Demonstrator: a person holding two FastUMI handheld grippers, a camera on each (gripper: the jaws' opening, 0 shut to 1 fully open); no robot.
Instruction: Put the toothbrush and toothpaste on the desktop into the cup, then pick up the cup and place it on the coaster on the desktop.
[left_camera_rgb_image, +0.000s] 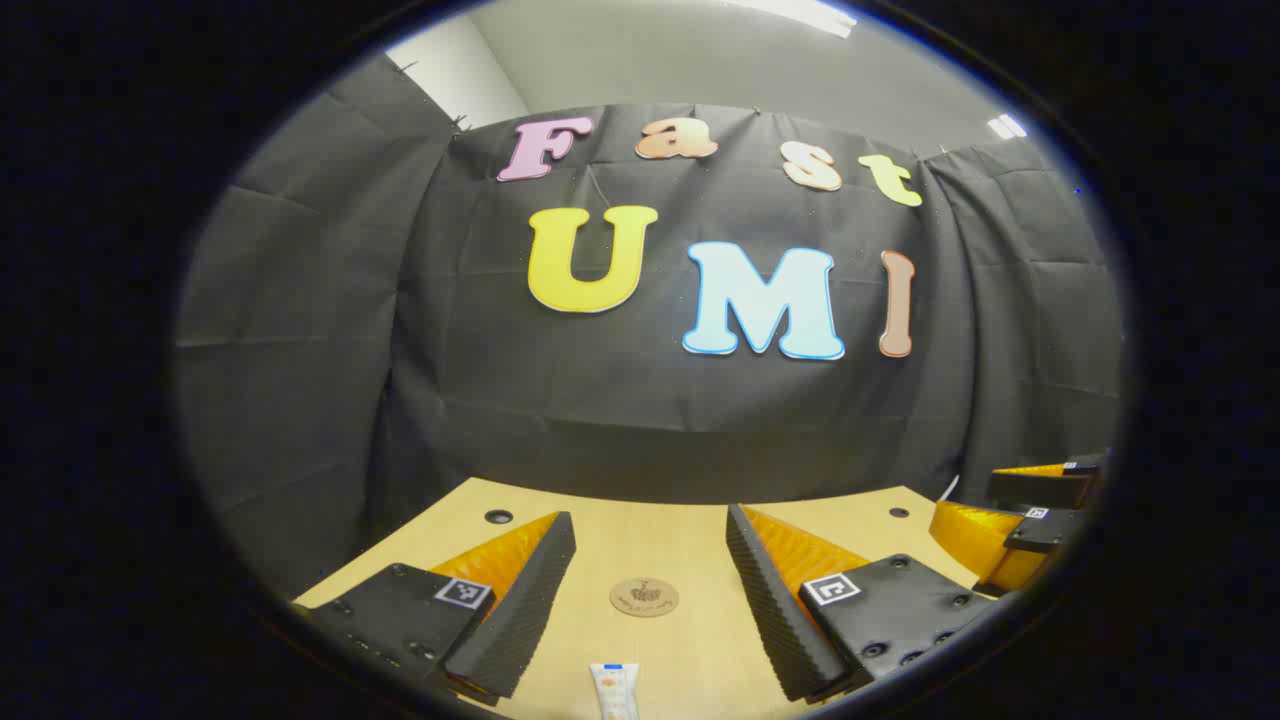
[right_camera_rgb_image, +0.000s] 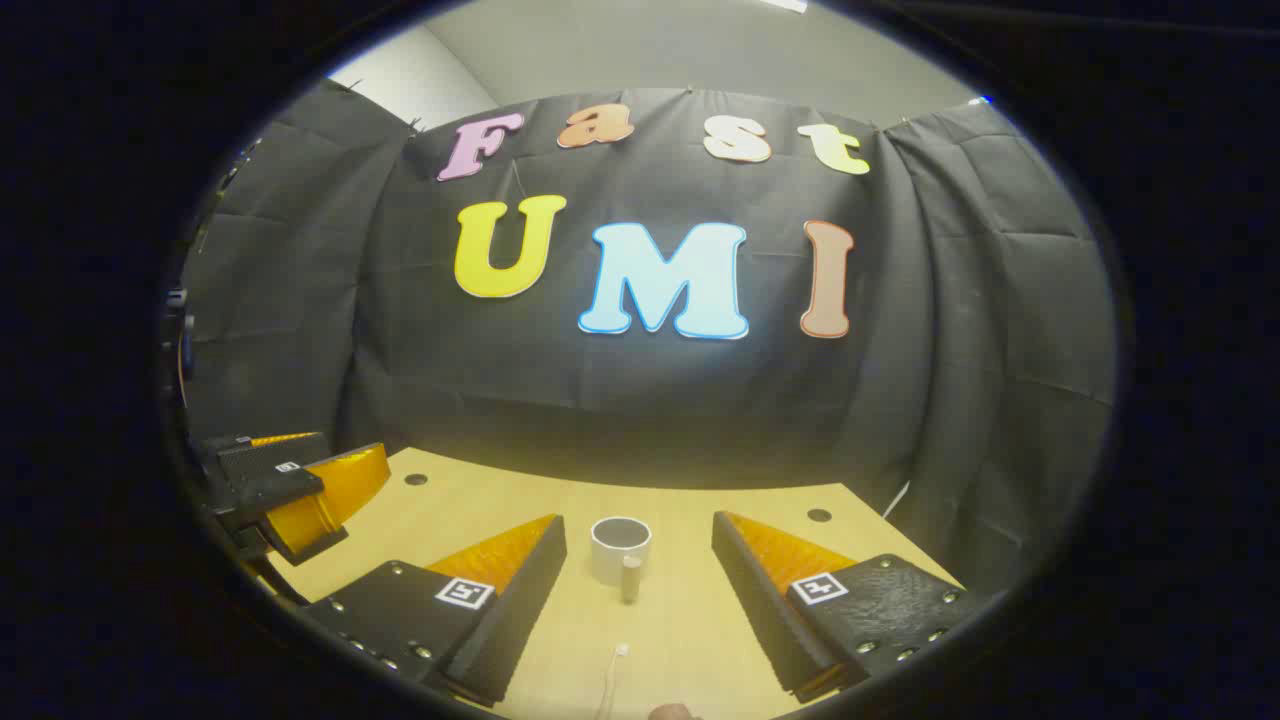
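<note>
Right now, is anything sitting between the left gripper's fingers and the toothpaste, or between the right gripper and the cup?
Nothing visible. The toothpaste lies on bare desktop ahead of the open left gripper, the coaster beyond it. The cup stands ahead of the open right gripper, handle toward it.

In the left gripper view the toothpaste at six o'clock is cut off by the lower edge, so just its upper end shows. The print on the coaster is too small to make out. At four o'clock the right claw is clipped by the rim, and whether it stands apart or closed cannot be told. In the right gripper view the toothbrush at six o'clock runs off the lower edge, its handle mostly lost. At eight o'clock the left claw is partly cut by the rim. The inside of the cup is too dim to read.
</note>
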